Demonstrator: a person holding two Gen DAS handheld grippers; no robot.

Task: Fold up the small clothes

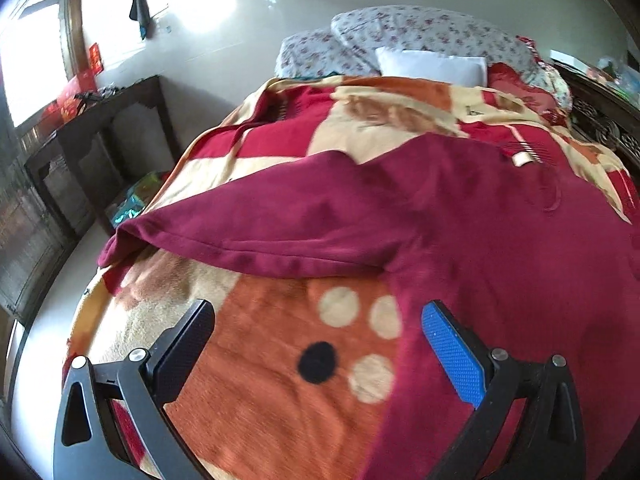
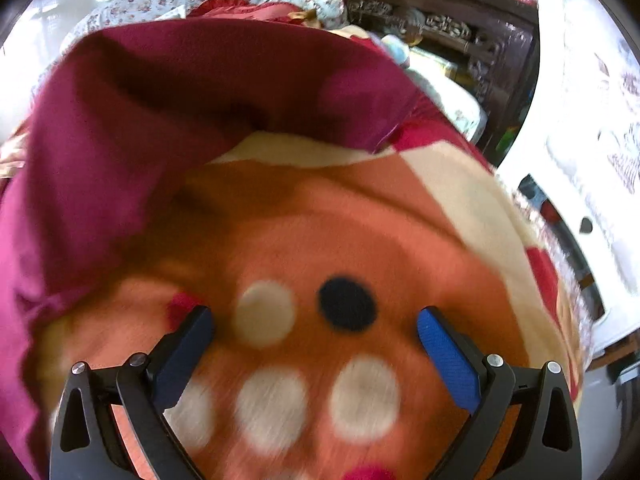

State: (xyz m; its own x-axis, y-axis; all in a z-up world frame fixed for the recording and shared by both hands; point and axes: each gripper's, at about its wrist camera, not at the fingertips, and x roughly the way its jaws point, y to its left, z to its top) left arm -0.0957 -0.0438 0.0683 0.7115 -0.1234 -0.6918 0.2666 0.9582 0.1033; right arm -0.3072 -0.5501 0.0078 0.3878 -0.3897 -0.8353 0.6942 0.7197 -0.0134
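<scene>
The red top point(image 1: 460, 216) lies spread on the blanket point(image 1: 280, 344) on the bed; the left gripper point(image 1: 318, 314) is wide apart, holding nothing; the right gripper point(image 2: 314, 320) is too.

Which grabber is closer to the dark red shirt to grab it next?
Probably the left gripper: its blue pad sits right at the dark red fleece garment. The right gripper is open over bare orange dotted blanket.

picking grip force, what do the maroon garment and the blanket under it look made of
Garment: looks like soft matte knit, perhaps fleece or cotton; stitched hem, limp folds, no sheen. Blanket: looks like plush fleece, likely synthetic; fuzzy nap blurs its printed dots.
</scene>
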